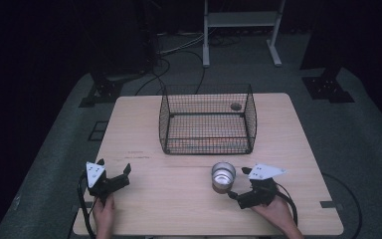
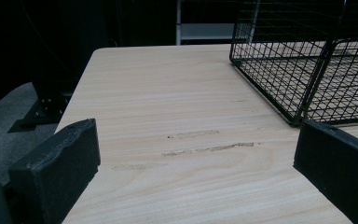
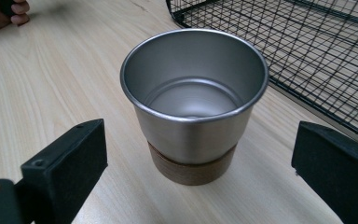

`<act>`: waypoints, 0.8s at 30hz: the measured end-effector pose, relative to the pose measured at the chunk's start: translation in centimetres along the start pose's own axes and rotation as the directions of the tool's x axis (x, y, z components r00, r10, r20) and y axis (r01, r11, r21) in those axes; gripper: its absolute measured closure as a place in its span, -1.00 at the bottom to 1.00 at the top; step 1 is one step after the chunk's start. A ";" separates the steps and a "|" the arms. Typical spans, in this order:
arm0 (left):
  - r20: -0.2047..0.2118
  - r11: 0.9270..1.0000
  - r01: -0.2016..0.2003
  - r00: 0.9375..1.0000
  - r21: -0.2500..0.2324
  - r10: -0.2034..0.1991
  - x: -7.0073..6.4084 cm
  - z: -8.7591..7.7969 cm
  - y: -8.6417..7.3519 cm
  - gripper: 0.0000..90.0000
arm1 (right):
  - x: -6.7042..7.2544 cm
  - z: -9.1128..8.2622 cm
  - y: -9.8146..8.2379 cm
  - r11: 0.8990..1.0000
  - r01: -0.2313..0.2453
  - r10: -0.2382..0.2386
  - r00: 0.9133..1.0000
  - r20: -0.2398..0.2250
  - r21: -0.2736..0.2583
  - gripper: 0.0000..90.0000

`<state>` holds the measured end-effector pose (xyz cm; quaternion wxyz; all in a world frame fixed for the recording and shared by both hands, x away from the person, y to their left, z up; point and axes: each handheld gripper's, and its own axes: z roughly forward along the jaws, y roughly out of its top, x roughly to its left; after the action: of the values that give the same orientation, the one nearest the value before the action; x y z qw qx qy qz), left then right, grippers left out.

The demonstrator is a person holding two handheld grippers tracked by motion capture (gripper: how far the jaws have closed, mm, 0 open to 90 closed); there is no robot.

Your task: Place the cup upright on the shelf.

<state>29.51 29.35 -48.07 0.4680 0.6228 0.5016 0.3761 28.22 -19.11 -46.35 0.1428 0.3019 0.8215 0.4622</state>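
Nearest the camera, at the table's [image 1: 179,209] seven o'clock, the left gripper [image 1: 115,175] rests with jaws spread wide over bare wood, likely parked out of the way. At five o'clock the right gripper [image 1: 238,183] holds its jaws apart just beside the steel cup [image 3: 193,102], seemingly lined up to grasp it. The empty wire basket [image 1: 207,118] waits at twelve o'clock, probably the cup's destination
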 end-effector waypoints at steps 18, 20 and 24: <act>0.002 1.000 0.000 1.000 0.000 0.000 0.0 0.0 0.0 -1.00 | 0.2 2.7 1.2 0.999 0.017 -0.017 1.000 0.009 0.041 -0.94; 0.003 1.000 0.000 1.000 0.000 0.000 0.0 0.0 0.0 -1.00 | 0.3 2.8 1.2 0.999 0.014 -0.014 1.000 0.012 0.044 -0.94; 0.002 1.000 -0.001 1.000 -0.001 0.001 0.0 0.0 0.0 -1.00 | 0.3 3.3 1.5 0.999 0.018 -0.018 1.000 0.004 0.042 -0.94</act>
<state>29.49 29.31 -48.07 0.4687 0.6232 0.5007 0.3756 30.25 -16.16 -46.83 0.1423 0.2986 0.8333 0.4430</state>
